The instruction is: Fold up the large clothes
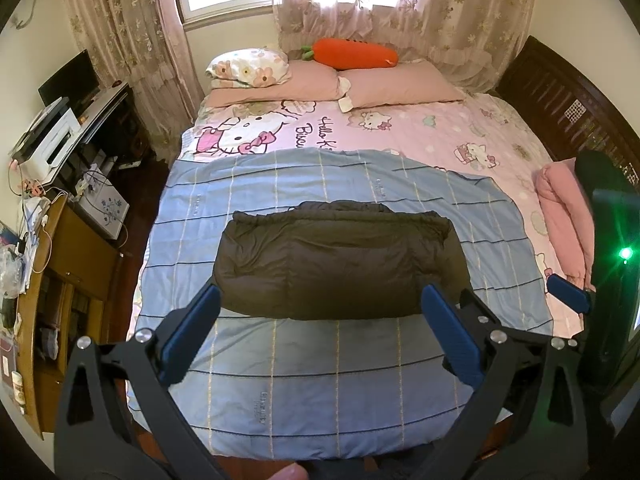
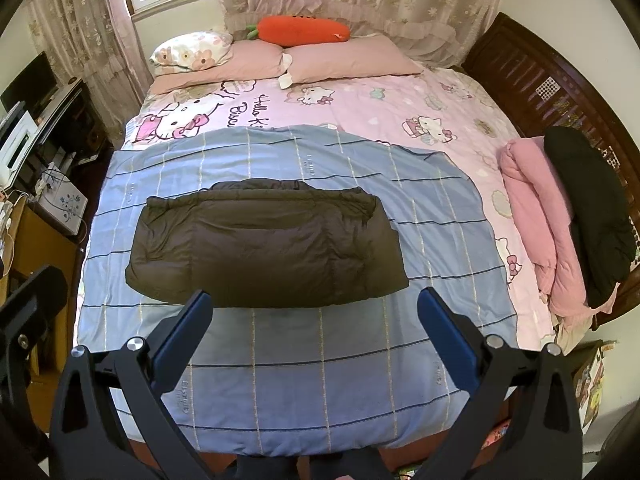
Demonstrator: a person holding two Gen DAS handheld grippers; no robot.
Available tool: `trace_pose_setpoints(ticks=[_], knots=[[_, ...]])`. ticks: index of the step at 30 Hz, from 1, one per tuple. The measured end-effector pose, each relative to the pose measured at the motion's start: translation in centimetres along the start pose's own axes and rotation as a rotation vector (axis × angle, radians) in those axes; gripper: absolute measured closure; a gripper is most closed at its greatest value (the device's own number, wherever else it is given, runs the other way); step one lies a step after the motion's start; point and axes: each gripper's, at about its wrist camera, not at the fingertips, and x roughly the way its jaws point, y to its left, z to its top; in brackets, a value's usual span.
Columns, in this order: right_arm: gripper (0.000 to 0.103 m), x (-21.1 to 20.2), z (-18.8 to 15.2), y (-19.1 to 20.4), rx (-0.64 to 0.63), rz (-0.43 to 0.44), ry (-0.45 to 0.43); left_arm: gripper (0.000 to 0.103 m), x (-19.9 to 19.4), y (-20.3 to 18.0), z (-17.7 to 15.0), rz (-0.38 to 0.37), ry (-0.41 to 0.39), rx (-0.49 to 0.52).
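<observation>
Nearest the left wrist lens, the left gripper (image 1: 320, 300) stands with its two blue-padded fingers (image 1: 190, 338) spread wide and nothing between them. In the right wrist view the right gripper (image 2: 316, 304) is likewise released, its blue pads (image 2: 448, 338) far apart and bare. Both hover above the blue checked blanket (image 1: 320, 380), short of the near edge of the dark brown padded jacket (image 1: 340, 264).

The jacket (image 2: 264, 244) serves as the landmark. It lies folded into a compact, puffy rectangle on the blanket, its long side running across the bed, with a gathered hem along its far edge. The blanket (image 2: 280, 360) spreads out on all sides of the jacket and covers the near part of the bed.

Beyond the jacket lies the pink cartoon-cat sheet (image 2: 380, 112), then two pink pillows (image 2: 352, 60) and a floral pillow (image 2: 192, 54) further back, with an orange carrot plush (image 2: 300, 30) resting on the pillows against lace curtains (image 2: 400, 0). To the right of the jacket, well apart from it, a rolled pink quilt (image 2: 536, 220) lies along the bed's edge, with a black garment (image 2: 588, 208) on top of it, beside the dark wooden bed frame (image 2: 540, 80). To the left of the jacket, off the bed, stands a cluttered desk with a white printer (image 1: 52, 136).
</observation>
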Motion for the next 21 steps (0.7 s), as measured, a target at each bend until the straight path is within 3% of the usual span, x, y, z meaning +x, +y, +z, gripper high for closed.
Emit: trace_pose_setpoints(ticks=[21], knots=[[0.001,0.10,-0.05,0.67,-0.001,-0.001,0.002,0.002,0.28,0.53,-0.86,-0.014,0.011,0.018]])
